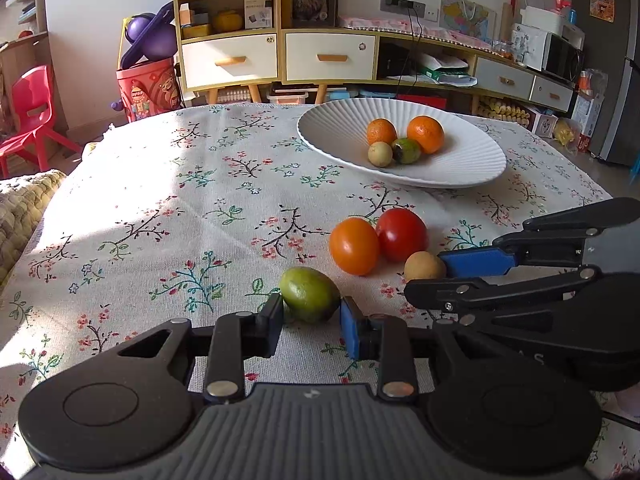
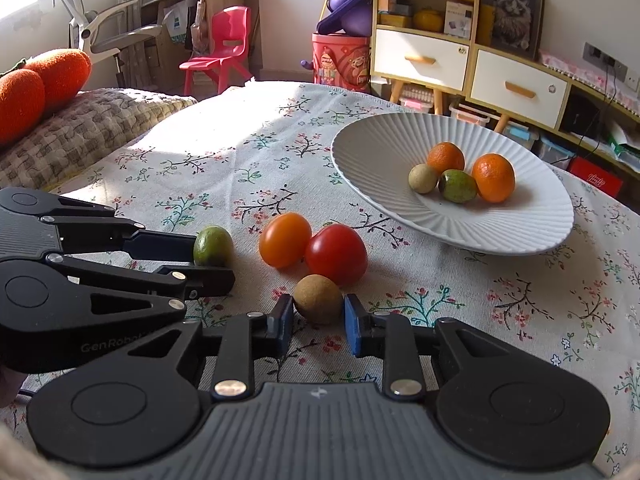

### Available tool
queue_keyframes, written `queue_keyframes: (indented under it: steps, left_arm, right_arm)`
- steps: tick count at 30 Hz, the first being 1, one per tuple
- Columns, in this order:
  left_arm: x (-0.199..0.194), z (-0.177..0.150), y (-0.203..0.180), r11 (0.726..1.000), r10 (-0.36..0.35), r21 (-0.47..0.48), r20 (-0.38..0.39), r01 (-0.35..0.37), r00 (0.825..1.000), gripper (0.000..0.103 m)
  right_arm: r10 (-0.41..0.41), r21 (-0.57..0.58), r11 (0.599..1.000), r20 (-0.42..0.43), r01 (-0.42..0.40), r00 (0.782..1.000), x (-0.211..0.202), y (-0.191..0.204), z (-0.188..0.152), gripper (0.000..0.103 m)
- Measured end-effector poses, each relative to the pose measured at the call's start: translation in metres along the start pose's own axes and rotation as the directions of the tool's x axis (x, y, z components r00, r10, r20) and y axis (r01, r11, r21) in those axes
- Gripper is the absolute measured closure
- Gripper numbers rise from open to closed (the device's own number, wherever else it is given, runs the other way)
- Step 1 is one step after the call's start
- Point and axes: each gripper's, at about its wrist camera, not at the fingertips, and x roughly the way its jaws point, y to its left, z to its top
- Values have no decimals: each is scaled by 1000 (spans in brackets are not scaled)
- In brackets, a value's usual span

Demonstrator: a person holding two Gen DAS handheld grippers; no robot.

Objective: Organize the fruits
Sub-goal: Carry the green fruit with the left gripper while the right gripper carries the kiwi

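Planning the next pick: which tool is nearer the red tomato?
Right. The right tool straddles the brown fruit touching the red tomato; the left tool sits farther back, around the green fruit.

Left gripper [image 2: 212, 264] body, seen from the right wrist view: "GenRobot", pale letters on the black housing, the last letters cut off by the right gripper's arm.
Right gripper [image 1: 440, 276] body, seen from the left wrist view: a faint "A S" on the black housing; the rest of the word is hidden.
Red drum [image 2: 341, 62] beside the cabinet: printed cartoon figures and characters, too small to read.
Wall map [image 1: 466, 14] above the sideboard: lettering too small to read.
Boxes on the shelves [image 1: 258, 12]: print too blurred to read.
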Motion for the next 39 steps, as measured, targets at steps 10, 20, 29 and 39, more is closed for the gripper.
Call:
queue_keyframes:
  steps: [10,20,29,39]
  left_arm:
    - [-4,8,-3,1000,-4,-9,-4,4,1000,88]
    - [-7,25,-11,1000,-19,-10,11,19,1000,88]
    - [-5,43,-18,1000,-29,-8,30,30,999,88]
    - [2,67,-31,999,-46,2,44,46,998,88]
  right_arm:
    - [-16,6,1000,-1,16,1000,-7,-3,3,79]
    - [-40,39,998,17,39,999,-18,-15,10,79]
    - [-67,69,996,43,64,997,-24,-27,19,78]
    - [-120,117,987,74,111,990,-25,-51,30,79]
